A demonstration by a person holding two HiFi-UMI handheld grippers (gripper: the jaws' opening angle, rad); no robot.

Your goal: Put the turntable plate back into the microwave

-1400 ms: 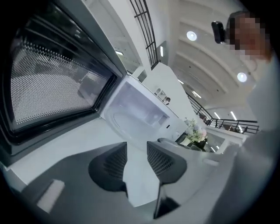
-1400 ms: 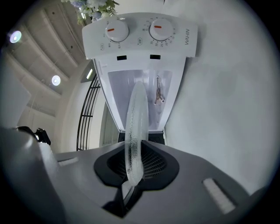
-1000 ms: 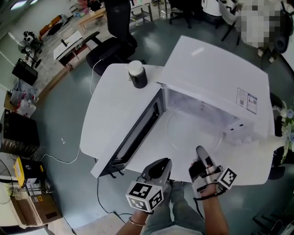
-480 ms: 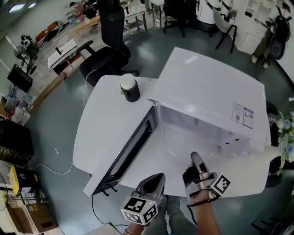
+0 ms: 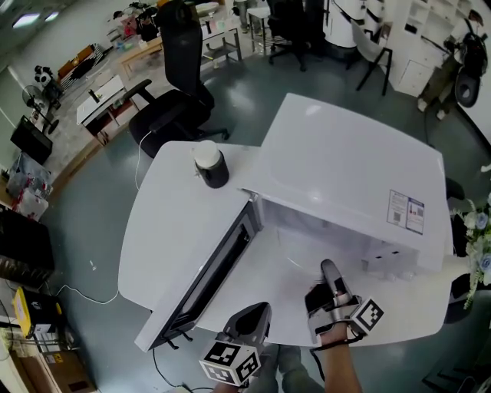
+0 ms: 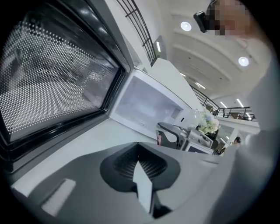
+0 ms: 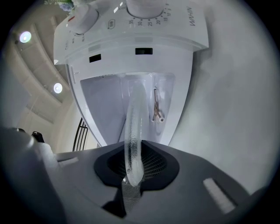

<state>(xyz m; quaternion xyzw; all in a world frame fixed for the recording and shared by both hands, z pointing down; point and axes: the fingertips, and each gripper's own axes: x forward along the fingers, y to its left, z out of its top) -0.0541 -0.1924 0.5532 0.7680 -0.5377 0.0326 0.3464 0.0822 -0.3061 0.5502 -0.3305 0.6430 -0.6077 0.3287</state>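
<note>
The white microwave (image 5: pixel 353 169) stands on the table with its door (image 5: pixel 215 272) swung open to the left. My right gripper (image 5: pixel 328 270) reaches level into the cavity mouth, shut on the rim of the clear glass turntable plate (image 7: pixel 133 127), which shows edge-on between its jaws in the right gripper view. In the head view the plate is only a faint arc (image 5: pixel 295 259) over the cavity floor. My left gripper (image 5: pixel 261 313) hangs in front of the door's lower edge, shut and empty. In the left gripper view (image 6: pixel 142 186) the door's mesh window (image 6: pixel 52 78) fills the left side.
A black canister with a white lid (image 5: pixel 209 165) stands on the white table (image 5: pixel 165 222) behind the door. A black office chair (image 5: pixel 173 84) is beyond the table. Flowers (image 5: pixel 479 238) sit at the right edge. The control knobs (image 7: pixel 144 6) top the right gripper view.
My right gripper has carried the plate a little farther toward the microwave cavity. The left gripper has sunk slightly and stays near the door.
</note>
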